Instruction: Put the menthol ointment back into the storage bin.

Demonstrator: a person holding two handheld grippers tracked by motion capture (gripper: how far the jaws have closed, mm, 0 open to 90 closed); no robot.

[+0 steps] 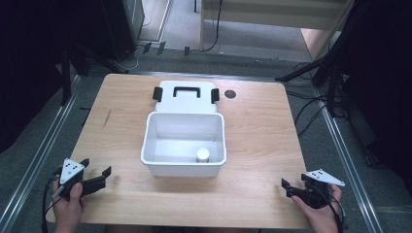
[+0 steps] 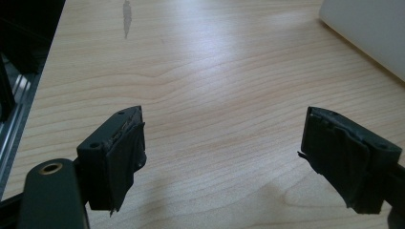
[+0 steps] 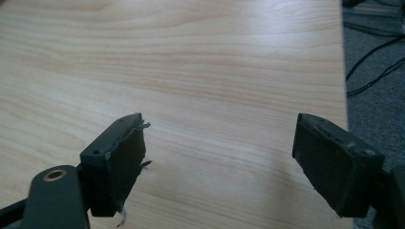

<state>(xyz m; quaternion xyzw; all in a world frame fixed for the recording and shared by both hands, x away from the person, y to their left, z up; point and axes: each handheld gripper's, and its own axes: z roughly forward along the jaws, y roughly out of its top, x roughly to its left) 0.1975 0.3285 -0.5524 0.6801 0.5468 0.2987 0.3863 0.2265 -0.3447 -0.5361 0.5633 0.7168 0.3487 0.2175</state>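
Note:
A white open box (image 1: 146, 141) stands at the middle of the wooden table (image 1: 262, 131), its lid (image 1: 167, 103) with a black handle laid back behind it. Inside, near the front right corner, stands a small white cylinder (image 1: 202, 155). My left gripper (image 1: 97, 166) rests near the table's front left corner, and my left gripper (image 2: 222, 138) is open over bare wood, with the box's wall (image 2: 367, 28) off to its upper right. Near the front right corner my right gripper (image 1: 293, 184) points left; my right gripper (image 3: 219, 143) is open with nothing between its jaws.
A small dark round spot (image 1: 230, 93) marks the table right of the lid. A grey streak (image 2: 126, 16) lies on the wood at the left. Metal rails, cables and black stands surround the table on the grey floor (image 3: 377, 62).

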